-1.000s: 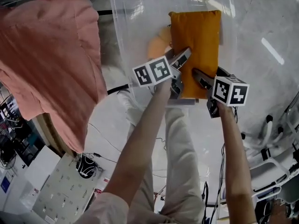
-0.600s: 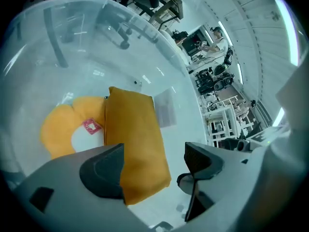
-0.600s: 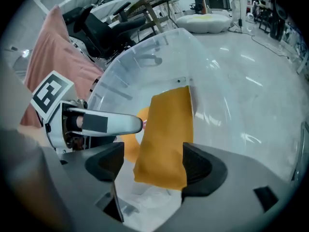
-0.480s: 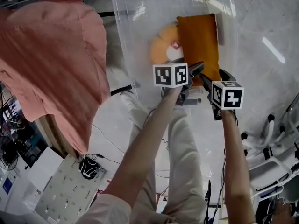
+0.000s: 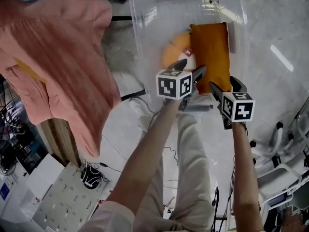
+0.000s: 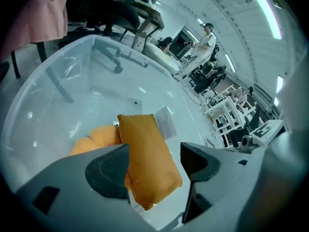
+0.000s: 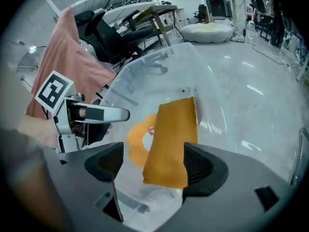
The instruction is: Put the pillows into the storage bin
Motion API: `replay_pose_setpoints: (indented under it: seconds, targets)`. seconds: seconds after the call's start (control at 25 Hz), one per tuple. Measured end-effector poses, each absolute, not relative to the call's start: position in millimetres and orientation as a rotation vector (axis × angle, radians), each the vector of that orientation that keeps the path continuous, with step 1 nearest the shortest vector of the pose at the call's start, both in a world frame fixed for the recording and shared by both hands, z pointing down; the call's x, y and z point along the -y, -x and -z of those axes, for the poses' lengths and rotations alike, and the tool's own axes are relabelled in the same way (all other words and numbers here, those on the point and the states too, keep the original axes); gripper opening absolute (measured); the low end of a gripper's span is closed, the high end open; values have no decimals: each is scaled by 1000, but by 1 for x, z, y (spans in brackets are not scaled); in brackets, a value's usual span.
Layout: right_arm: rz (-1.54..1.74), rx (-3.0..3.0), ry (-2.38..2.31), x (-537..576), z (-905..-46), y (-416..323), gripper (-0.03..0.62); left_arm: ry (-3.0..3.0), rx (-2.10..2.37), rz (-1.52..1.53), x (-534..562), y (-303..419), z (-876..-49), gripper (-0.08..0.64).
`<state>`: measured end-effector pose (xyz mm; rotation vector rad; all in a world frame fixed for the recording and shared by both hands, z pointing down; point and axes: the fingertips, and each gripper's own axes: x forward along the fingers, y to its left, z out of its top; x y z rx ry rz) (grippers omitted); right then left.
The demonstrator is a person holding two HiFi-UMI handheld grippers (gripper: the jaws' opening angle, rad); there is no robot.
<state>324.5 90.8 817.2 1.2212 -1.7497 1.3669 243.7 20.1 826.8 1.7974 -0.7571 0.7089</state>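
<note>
A clear plastic storage bin (image 5: 140, 42) stands on the floor. In it lie a rectangular dark orange pillow (image 5: 210, 54) and, to its left, a lighter orange ring-shaped pillow (image 5: 175, 52). My left gripper (image 5: 189, 69) hovers over the bin's near end, its jaws closing with nothing pressed between them. The rectangular pillow (image 6: 147, 158) lies below them, apart. My right gripper (image 5: 225, 87) stands open beside it at the near right, above that same pillow (image 7: 171, 141). The left gripper (image 7: 96, 114) shows in the right gripper view.
A large pink cloth (image 5: 58, 66) hangs at the left over a wooden edge (image 5: 58, 134). The person's legs in beige trousers (image 5: 193, 168) stand just before the bin. Cables (image 5: 111, 144) cross the floor. White frames (image 5: 285, 153) stand at the right. A person (image 6: 207, 33) is far off.
Both grippers have drawn back from the rectangular pillow's near end toward the bin's near rim. The pillow now lies free in the bin.
</note>
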Motion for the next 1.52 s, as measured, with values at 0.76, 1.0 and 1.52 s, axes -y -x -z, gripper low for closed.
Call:
replay_pose_setpoints:
  seconds: [0.76, 1.0, 1.52]
  targets:
    - [-1299, 2015, -1177, -76, -673, -227, 407, -1937, 950, -599, -2, -155, -690, 285]
    - [-1262, 2133, -1184, -51, -596, -204, 407, -2045, 965, -576, 5, -140, -608, 288]
    - [-1258, 2325, -1122, -36, -491, -120, 408, -2099, 1114, -441, 17, -60, -485, 295]
